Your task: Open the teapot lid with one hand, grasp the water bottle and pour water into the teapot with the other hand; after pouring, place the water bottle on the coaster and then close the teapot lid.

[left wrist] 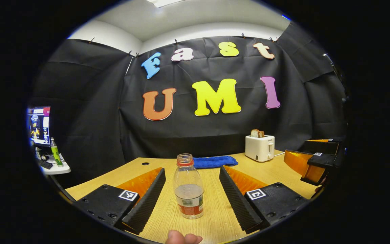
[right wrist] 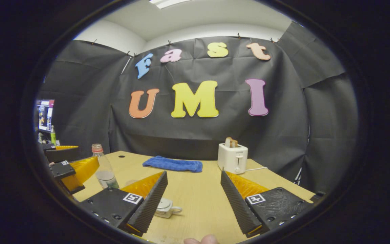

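We have the worktop (left wrist: 215, 223) before us, a toaster (left wrist: 259, 147) and blue cloth (left wrist: 214, 161) kept at its far edge, clear of the pouring. Our left gripper (left wrist: 191, 195) stands wide, the uncapped water bottle (left wrist: 188, 191) upright between its fingers, untouched, lined up for a grasp, we judge. Our right gripper (right wrist: 193, 198) is wide too, above the small white teapot (right wrist: 165, 207), near its left finger, lid apparently on.
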